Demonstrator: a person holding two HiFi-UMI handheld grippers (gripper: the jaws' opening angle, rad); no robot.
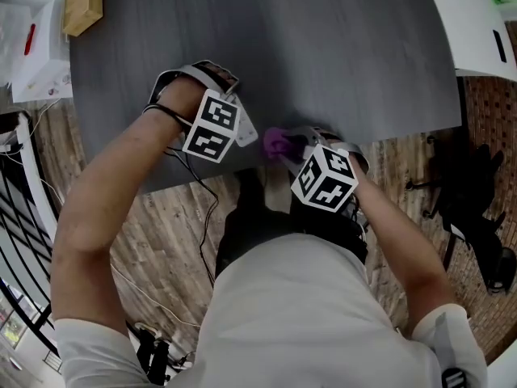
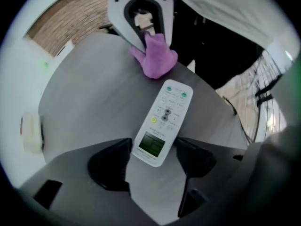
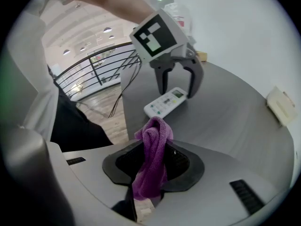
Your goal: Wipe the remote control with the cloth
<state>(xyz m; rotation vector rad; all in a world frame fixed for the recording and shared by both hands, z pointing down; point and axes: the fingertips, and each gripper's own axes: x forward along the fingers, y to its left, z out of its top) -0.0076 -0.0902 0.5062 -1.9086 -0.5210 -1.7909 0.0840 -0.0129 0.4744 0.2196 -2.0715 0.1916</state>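
The slim white plastic remote control (image 2: 163, 122) lies flat on the dark grey bench (image 2: 94, 102), its screen end between the wide-open left claw (image 2: 153, 145). It looks light, stiff and slippery, best pinched across its long edges, while the right claw (image 3: 153, 163) clamps the soft purple cloth (image 3: 153, 142).

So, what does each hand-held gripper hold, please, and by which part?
Right hand-held gripper: purple cloth, pinched at its bunched middle. Left hand-held gripper: nothing; open jaws straddle the remote control.
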